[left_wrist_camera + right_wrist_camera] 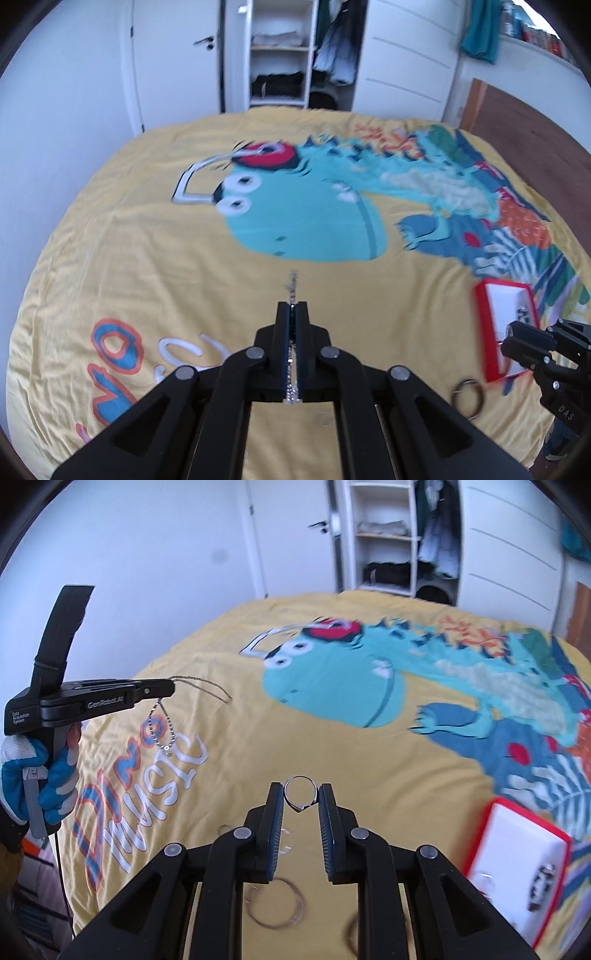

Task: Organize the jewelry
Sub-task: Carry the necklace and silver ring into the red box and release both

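Silver ring (301,794) sits pinched upright between the right gripper (301,797) pads, band edge-on to them. The left gripper (292,321) is clamped tight on a beaded chain (161,725) that dangles below it. The red-rimmed white box (513,867) lies low right on the yellow bedspread (369,760), nearer the right hand; loose bangles (275,904) lie beneath, nothing blocking.

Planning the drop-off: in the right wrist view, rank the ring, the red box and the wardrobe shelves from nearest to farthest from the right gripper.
1. Ring: clamped between the right gripper fingertips.
2. Red box: on the bedspread, lower right.
3. Wardrobe shelves: beyond the bed's far end, top centre.
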`<state>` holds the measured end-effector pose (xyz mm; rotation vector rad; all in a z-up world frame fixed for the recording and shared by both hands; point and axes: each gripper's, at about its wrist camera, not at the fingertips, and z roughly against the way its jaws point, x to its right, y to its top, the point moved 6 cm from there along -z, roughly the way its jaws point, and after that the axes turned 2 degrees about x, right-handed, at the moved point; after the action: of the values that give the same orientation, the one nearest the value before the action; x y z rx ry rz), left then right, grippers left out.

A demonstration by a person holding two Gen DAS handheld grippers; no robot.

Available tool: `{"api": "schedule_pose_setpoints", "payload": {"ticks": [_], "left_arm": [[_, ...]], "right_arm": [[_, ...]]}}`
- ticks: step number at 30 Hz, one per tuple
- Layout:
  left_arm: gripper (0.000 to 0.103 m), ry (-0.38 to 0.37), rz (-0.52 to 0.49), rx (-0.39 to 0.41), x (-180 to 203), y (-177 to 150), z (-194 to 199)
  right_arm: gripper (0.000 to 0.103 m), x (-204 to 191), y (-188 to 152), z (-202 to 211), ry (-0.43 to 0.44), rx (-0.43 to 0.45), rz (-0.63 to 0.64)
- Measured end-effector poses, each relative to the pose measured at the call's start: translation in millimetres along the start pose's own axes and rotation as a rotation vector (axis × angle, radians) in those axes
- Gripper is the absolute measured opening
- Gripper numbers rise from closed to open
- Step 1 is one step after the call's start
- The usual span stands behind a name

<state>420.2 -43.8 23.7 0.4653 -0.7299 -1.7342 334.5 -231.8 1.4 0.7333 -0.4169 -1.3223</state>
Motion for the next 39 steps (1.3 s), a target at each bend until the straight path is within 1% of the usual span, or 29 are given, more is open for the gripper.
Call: {"api": "schedule_pose_setpoints", "payload": {"ticks": [3,8,13,17,20,24,28,30,33,36,39], "left_arm": [[0.002,-0.034,-0.013,0.016,35,12,11],[0.002,-0.1,-0.057,0.022,106,23,14],[0.002,-0.173,-0.119,0.006,188,27,1],[0.002,-0.224,-0.155,-0.023,244,22,-20],[0.002,-0.258,-0.185,-0.058,286,13,-43],[0.002,-0.282,-0.215,-0.098,329,2,-74],[0.002,-0.302,-0.233,-0.13,363,-6,-104],[0.002,-0.306,-0.243,-0.142,376,-11,-117],[0.002,-0.287,-0.272,-0.147,391,-20,-134],[0.002,-0.259,-0.279,-0.147,398,-30,-149],[0.003,-0.244,-0.277,-0.165,401,-42,-164]], "right_arm": [[0.019,25,-2,27,-0.037,0.024,-0.014],[0.019,89,-9,66,-0.115,0.053,-0.073],[0.019,153,-22,93,-0.188,0.067,-0.132],[0.019,196,-35,99,-0.236,0.062,-0.167],[0.019,231,-49,96,-0.263,0.05,-0.204],[0.019,269,-69,79,-0.282,0.017,-0.247],[0.019,295,-89,57,-0.291,-0.017,-0.283],[0.019,307,-98,46,-0.292,-0.033,-0.298],[0.019,321,-110,28,-0.292,-0.053,-0.316],[0.019,330,-120,15,-0.292,-0.073,-0.321],[0.019,336,-130,2,-0.289,-0.099,-0.323]]}}
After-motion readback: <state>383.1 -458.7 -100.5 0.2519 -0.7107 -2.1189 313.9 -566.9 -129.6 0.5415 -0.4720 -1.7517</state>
